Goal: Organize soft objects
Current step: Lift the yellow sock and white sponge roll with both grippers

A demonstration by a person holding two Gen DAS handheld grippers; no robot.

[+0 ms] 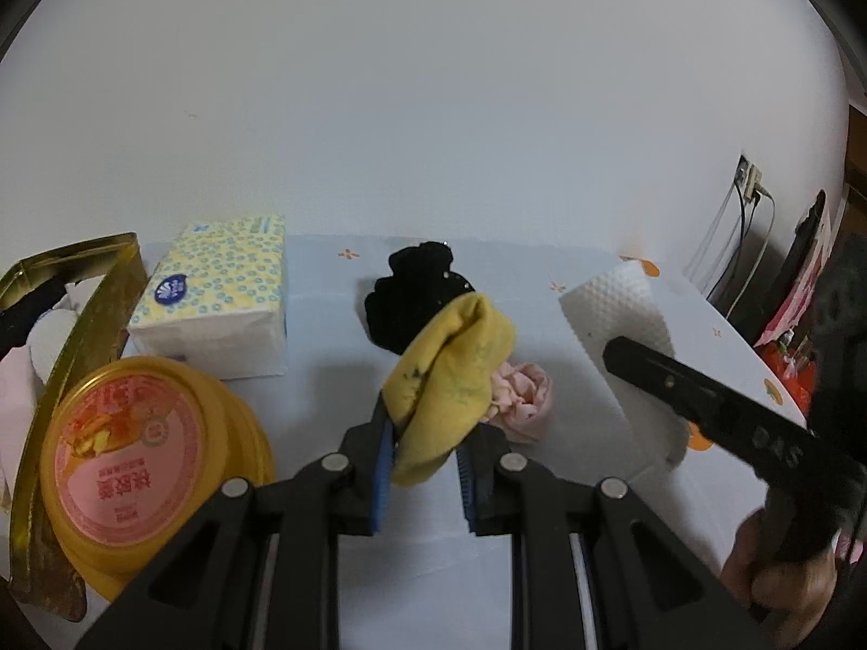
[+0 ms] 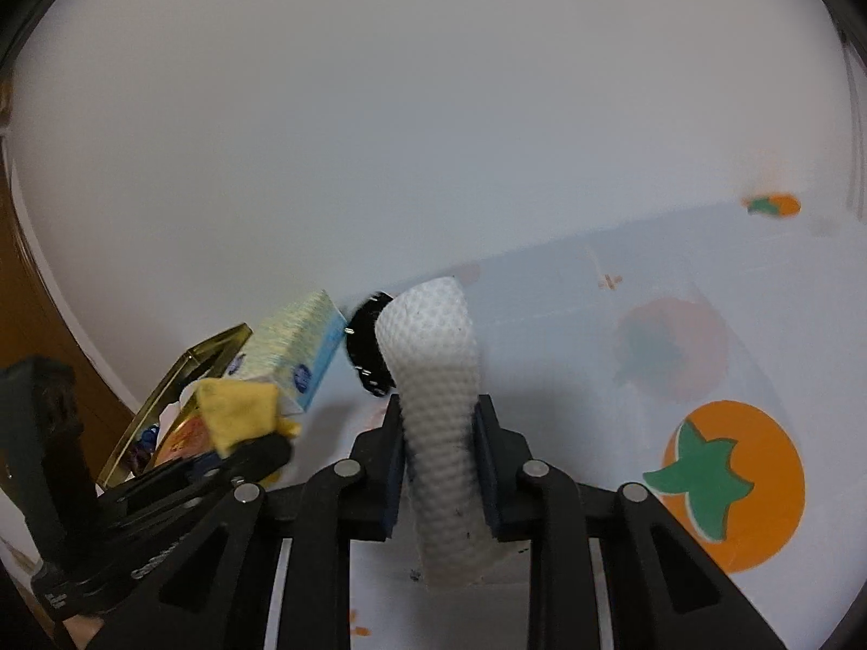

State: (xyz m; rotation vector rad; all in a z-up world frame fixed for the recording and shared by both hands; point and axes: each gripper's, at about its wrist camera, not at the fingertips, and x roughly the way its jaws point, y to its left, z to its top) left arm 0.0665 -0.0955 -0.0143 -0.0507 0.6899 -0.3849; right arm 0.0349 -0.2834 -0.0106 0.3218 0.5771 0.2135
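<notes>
My left gripper (image 1: 425, 436) is shut on a yellow sock (image 1: 452, 368) and holds it above the white tablecloth (image 1: 336, 406). Behind the sock lie a black fuzzy cloth (image 1: 412, 292) and a crumpled pink cloth (image 1: 523, 401). My right gripper (image 2: 439, 444) is shut on a stack of white dimpled towels (image 2: 433, 379), whose far end stands up between the blue pads. In the left wrist view the same towel stack (image 1: 618, 314) lies at the right, with the right gripper's black finger (image 1: 704, 390) across it. The yellow sock (image 2: 238, 411) shows in the right wrist view at the left.
A gold box (image 1: 81, 336) with white and pink cloths inside stands at the far left. In front of it is a yellow tub with a pink lid (image 1: 124, 455). A yellow-patterned tissue pack (image 1: 217, 298) sits behind the tub. Cables and a wall socket (image 1: 750, 179) are at the right.
</notes>
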